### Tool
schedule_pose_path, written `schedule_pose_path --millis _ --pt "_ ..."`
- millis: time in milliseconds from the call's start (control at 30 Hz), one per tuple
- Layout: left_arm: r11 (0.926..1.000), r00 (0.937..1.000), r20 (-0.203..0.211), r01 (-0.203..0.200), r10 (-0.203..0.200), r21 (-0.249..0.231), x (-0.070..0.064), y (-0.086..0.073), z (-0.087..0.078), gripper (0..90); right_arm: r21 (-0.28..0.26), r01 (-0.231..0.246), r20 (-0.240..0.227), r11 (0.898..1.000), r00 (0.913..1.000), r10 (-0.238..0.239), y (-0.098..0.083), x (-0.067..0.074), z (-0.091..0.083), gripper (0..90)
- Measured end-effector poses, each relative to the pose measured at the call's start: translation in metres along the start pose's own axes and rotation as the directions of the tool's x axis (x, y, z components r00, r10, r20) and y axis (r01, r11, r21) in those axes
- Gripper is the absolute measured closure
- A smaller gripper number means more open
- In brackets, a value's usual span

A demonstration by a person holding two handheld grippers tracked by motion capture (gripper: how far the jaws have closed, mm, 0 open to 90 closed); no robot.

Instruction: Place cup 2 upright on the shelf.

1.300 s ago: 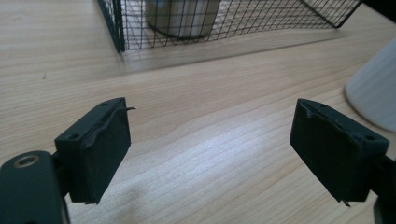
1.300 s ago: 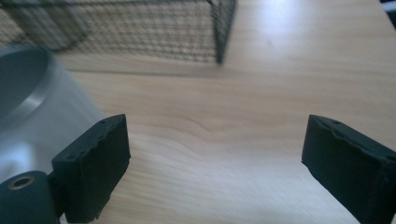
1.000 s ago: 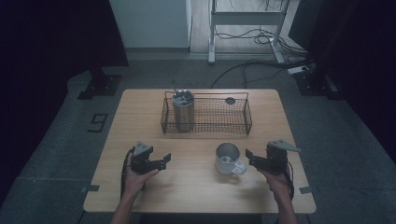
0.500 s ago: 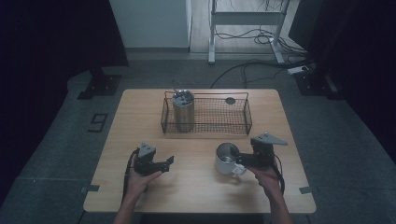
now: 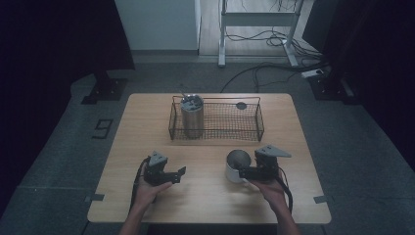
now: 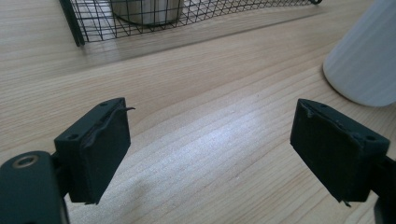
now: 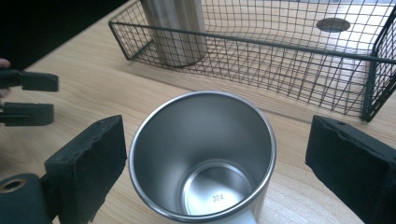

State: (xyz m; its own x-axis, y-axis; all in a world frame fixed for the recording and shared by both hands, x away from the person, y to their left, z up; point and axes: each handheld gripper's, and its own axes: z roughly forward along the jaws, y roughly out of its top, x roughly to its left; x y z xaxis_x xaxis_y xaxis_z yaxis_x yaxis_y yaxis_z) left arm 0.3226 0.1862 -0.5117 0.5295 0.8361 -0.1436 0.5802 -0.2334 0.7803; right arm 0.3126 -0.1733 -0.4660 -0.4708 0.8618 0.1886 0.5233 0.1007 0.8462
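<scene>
1. On the near right part of the wooden worktop (image 5: 210, 196) stood the steel mug (image 5: 238, 165), upright, its mouth open and its inside bare.
2. My right tool (image 7: 219, 163) sat level with that mug, one black jaw on each side of it; the jaws were spread, with a sliver of gap between the left pad and the rim and a wider gap on the right, so nothing was pinched.
3. From above, my right hand (image 5: 268, 188) held this tool just to the right of the mug, pointing left at it.
4. My left tool (image 6: 210, 149) lay low over bare wood at the near left, well apart from the mug; its jaws stood apart and held nothing.
5. My left hand (image 5: 147, 188) gripped it from the near edge.
6. Farther off, across the middle of the worktop, sat the wire basket (image 5: 235, 132).
7. At its left end a tall metal canister (image 5: 191, 116) stood upright.
8. Toward its far right a small dark disc (image 5: 241, 105) lay flat.
</scene>
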Motion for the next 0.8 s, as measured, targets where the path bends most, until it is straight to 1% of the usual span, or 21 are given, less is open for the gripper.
schedule_pose_path --millis 67,267,367,500,567,667,767,800 --pt "0.9999 0.9999 -0.003 -0.011 0.011 0.011 -0.001 -0.001 0.001 12.4 0.007 0.003 0.011 1.0 0.9999 -0.003 -0.003 0.0 0.003 4.2" --pt "0.9996 0.9999 0.004 -0.015 0.015 0.023 -0.002 -0.002 0.004 12.4 0.014 0.005 0.015 1.0 0.9999 -0.005 -0.004 0.001 0.004 3.0" --pt "0.9991 0.9997 -0.002 -0.024 0.024 0.034 -0.002 -0.003 0.005 12.4 0.024 0.012 0.015 1.0 0.9998 -0.012 -0.005 0.002 0.004 1.8" --pt "0.9989 0.9997 -0.008 -0.024 0.024 0.039 -0.002 -0.003 0.006 12.4 0.037 0.022 0.021 0.999 0.9995 -0.023 -0.005 0.005 0.006 0.0" --pt "0.9989 0.9997 -0.008 -0.023 0.024 0.04 -0.002 -0.003 0.006 12.4 0.04 0.025 0.016 0.999 0.9995 -0.025 -0.006 0.006 0.008 0.0" --pt "0.9989 0.9997 -0.011 -0.022 0.022 0.04 -0.002 -0.004 0.007 12.4 0.06 0.039 0.001 0.997 0.9992 -0.039 -0.007 0.009 0.011 0.0" --pt "0.9988 0.9997 -0.012 -0.023 0.024 0.044 -0.002 -0.004 0.007 12.4 0.068 0.046 0.003 0.997 0.9989 -0.046 -0.008 0.01 0.013 0.0" --pt "0.9986 0.9996 -0.013 -0.024 0.025 0.046 -0.002 -0.005 0.007 12.4 0.079 0.053 0.003 0.995 0.9986 -0.053 -0.009 0.011 0.016 0.0"
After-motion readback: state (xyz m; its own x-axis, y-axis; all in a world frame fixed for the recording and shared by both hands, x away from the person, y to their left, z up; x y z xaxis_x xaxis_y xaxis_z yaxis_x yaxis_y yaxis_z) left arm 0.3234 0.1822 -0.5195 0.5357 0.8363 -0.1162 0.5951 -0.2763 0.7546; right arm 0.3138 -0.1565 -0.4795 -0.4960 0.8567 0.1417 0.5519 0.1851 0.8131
